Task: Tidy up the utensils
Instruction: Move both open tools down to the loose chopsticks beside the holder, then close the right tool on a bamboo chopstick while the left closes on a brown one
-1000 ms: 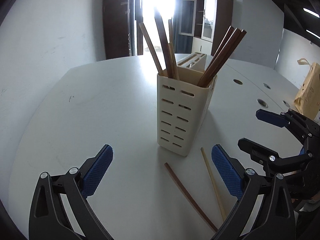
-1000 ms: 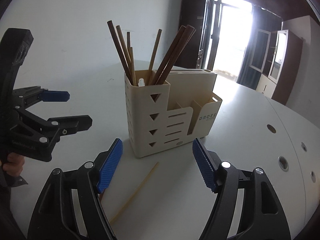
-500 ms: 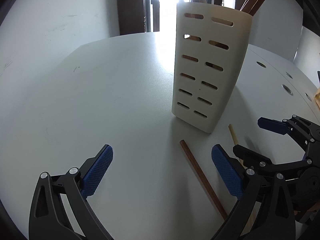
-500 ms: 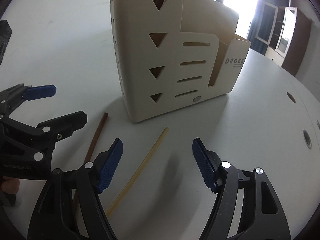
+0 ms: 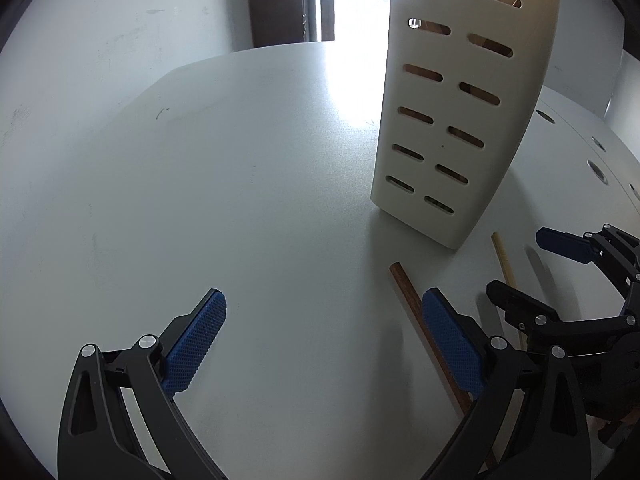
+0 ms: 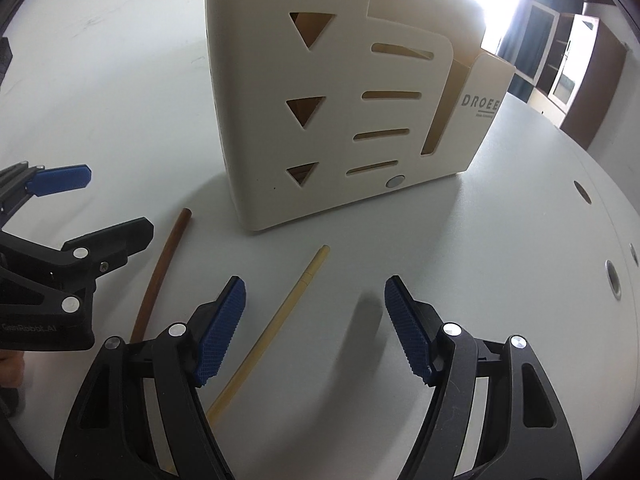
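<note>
Reading "DROEE" on the low end of the cream holder (image 6: 340,120) is easy from the right wrist view; smaller print sits under it, too tiny to read. The side of the left gripper (image 5: 324,344) shows "GenRobot.AI". The holder stands on the white table (image 5: 200,200). Two chopsticks lie flat near its foot. The brown stick (image 6: 160,276) is at 9 o'clock from the pale stick (image 6: 276,320). The right gripper (image 6: 316,328) hangs low, jaws wide, with the pale stick running between them. The left gripper is low too, jaws wide, holding nothing; the brown stick passes under its right finger.
</note>
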`<state>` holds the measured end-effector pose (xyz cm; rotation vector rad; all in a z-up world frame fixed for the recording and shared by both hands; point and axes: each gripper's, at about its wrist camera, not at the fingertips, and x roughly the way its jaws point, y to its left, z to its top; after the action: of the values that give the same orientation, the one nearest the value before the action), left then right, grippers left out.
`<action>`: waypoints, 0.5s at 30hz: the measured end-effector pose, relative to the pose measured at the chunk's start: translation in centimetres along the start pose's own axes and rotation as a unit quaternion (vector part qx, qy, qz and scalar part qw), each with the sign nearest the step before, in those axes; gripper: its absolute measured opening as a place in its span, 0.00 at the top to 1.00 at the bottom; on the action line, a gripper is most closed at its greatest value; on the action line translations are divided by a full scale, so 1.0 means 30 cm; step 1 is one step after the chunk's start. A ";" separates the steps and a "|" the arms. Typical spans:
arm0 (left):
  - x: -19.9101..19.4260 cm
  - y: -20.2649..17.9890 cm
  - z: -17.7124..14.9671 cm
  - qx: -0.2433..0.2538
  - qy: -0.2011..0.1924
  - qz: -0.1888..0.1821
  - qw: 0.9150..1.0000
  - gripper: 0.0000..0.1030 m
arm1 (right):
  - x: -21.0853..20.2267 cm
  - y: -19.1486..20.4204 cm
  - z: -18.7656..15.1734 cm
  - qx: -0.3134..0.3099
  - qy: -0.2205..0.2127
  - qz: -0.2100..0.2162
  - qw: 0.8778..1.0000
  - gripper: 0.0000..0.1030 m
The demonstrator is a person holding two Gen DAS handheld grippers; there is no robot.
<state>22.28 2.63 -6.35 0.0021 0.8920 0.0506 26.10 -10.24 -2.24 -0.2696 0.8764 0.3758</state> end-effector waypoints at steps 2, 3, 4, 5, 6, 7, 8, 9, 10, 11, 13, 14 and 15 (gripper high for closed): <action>0.029 0.002 -0.004 -0.003 0.014 -0.004 1.000 0.07 | 0.004 -0.017 0.001 0.000 0.000 0.000 1.000 0.30; 0.041 0.003 -0.007 -0.003 0.021 -0.006 1.000 0.07 | 0.013 -0.038 0.002 0.002 0.001 0.001 1.000 0.30; 0.053 0.003 -0.011 -0.002 0.027 -0.006 1.000 0.09 | 0.018 -0.049 0.004 0.003 0.001 0.003 1.000 0.30; 0.066 0.002 -0.015 0.000 0.032 -0.005 0.999 0.10 | 0.019 -0.056 0.002 0.006 0.001 0.009 1.000 0.33; 0.071 0.002 -0.016 0.001 0.031 -0.010 0.999 0.11 | 0.018 -0.066 0.002 0.010 0.000 0.013 1.000 0.45; 0.079 -0.002 -0.018 0.004 0.029 -0.009 1.000 0.11 | 0.018 -0.073 0.002 0.013 0.001 0.014 1.000 0.54; 0.080 -0.007 -0.021 0.012 0.026 -0.007 1.000 0.13 | 0.017 -0.075 0.003 0.012 0.002 0.015 1.000 0.57; 0.076 -0.014 -0.024 0.020 0.022 -0.004 1.000 0.16 | 0.018 -0.084 0.005 0.011 0.003 0.017 1.000 0.62; 0.071 -0.018 -0.028 0.026 0.019 0.000 0.999 0.17 | 0.019 -0.086 0.005 0.012 0.003 0.018 1.000 0.67; 0.071 -0.019 -0.031 0.026 0.018 0.000 0.999 0.18 | 0.020 -0.094 0.006 0.012 0.003 0.018 1.000 0.68; 0.076 -0.008 -0.030 0.016 0.027 -0.020 0.999 0.18 | 0.022 -0.096 0.007 0.008 0.002 0.018 1.000 0.73; 0.078 -0.001 -0.030 0.008 0.030 -0.028 0.999 0.19 | 0.023 -0.094 0.007 0.006 0.002 0.018 1.000 0.78; 0.075 0.006 -0.028 0.002 0.026 -0.034 0.999 0.19 | 0.024 -0.089 0.007 0.002 0.001 0.017 1.000 0.83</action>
<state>23.03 2.90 -8.64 -0.0262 0.9439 -0.0151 27.80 -12.43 -2.48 -0.2511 0.8847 0.4044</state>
